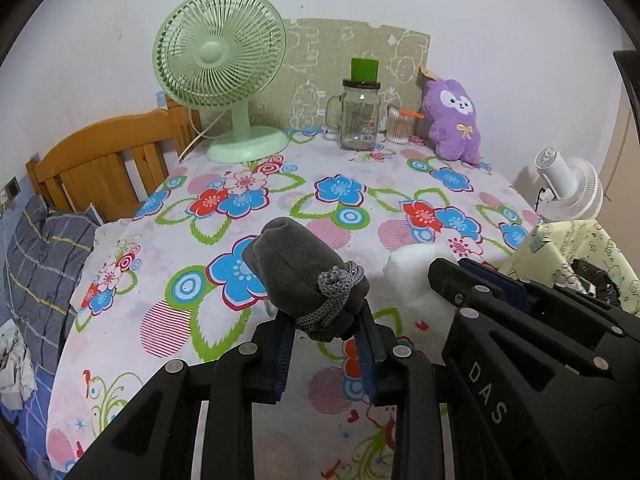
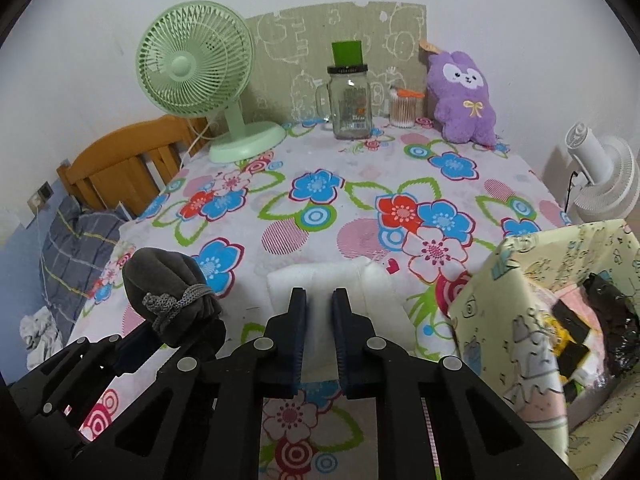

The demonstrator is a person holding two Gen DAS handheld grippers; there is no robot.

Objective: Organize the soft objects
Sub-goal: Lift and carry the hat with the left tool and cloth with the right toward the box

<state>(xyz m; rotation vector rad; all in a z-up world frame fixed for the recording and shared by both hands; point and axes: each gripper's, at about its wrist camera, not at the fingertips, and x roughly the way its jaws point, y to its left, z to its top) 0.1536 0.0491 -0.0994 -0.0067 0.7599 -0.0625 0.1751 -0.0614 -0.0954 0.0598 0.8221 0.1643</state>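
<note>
I am seeing open floral-printed tablecloth (image 2: 344, 200) running back to the mint-green desk fan (image 2: 192, 76), with the patterned paper-covered box (image 2: 520, 300) crowding my right. My right gripper (image 2: 319, 304) is squeezing the white foam block (image 2: 324, 280) on the cloth. My left gripper (image 1: 324, 326) is clamping the dark grey drawstring pouch (image 1: 296, 276), lifted.

Grey drawstring pouch (image 1: 302, 280), cord knotted, held aloft; white foam pad (image 2: 340, 300) flat on tablecloth.

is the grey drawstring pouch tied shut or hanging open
Tied shut. The grey pouch has its cord wound and knotted around the gathered neck, which the left hand-held gripper pinches.
</note>
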